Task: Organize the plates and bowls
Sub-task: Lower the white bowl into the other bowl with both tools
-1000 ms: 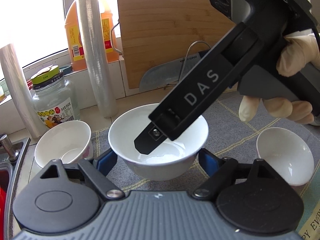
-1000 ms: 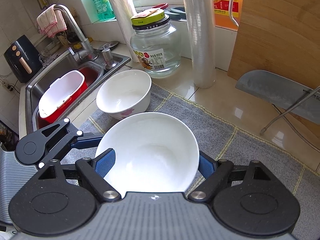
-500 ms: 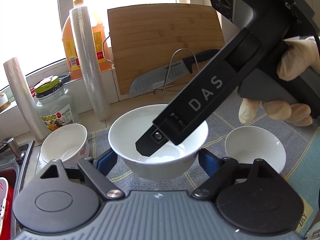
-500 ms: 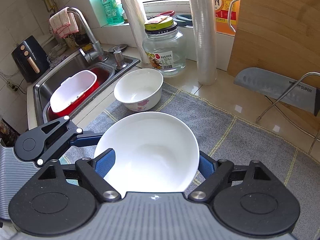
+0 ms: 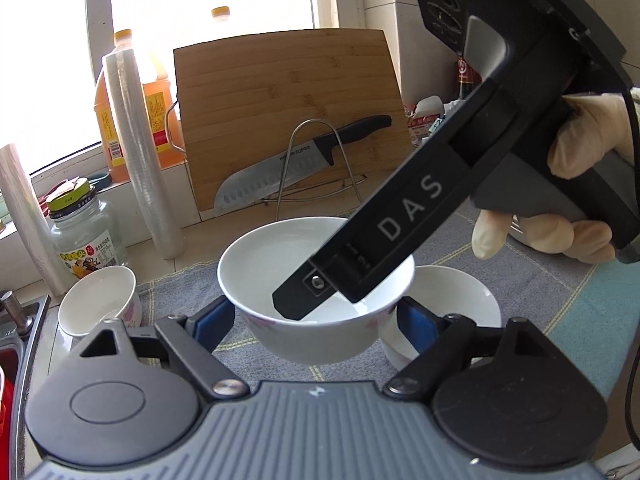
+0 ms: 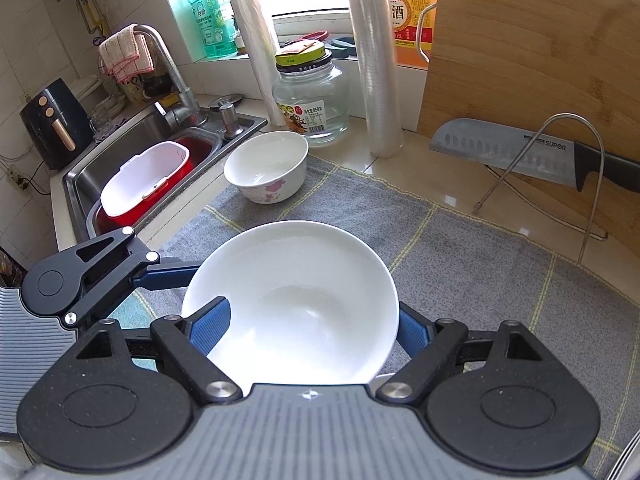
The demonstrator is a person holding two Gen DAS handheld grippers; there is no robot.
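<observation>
Now white bowl (image 6: pixel 296 304) clamped between right gripper (image 6: pixel 308 328) pads.

Held bowl (image 6: pixel 292 304) over mat (image 6: pixel 460 248) on surface (image 6: pixel 416 160). Second bowl (image 6: pixel 266 168) at mat's far-left corner, beside sink (image 6: pixel 80 176). Jar (image 6: pixel 310 100) behind it. Knife (image 6: pixel 520 152) on rack against cutting board (image 6: pixel 532 52), right. Third bowl (image 5: pixel 460 300) just beyond held bowl.

L gripper (image 5: pixel 316 318) clamps white bowl (image 5: pixel 280 264) w/ both blue pads, held above grey mat (image 5: pixel 532 276). R gripper's finger (image 5: pixel 320 292) dips into it. 2nd bowl (image 5: pixel 464 300) sits just behind-right.
</observation>
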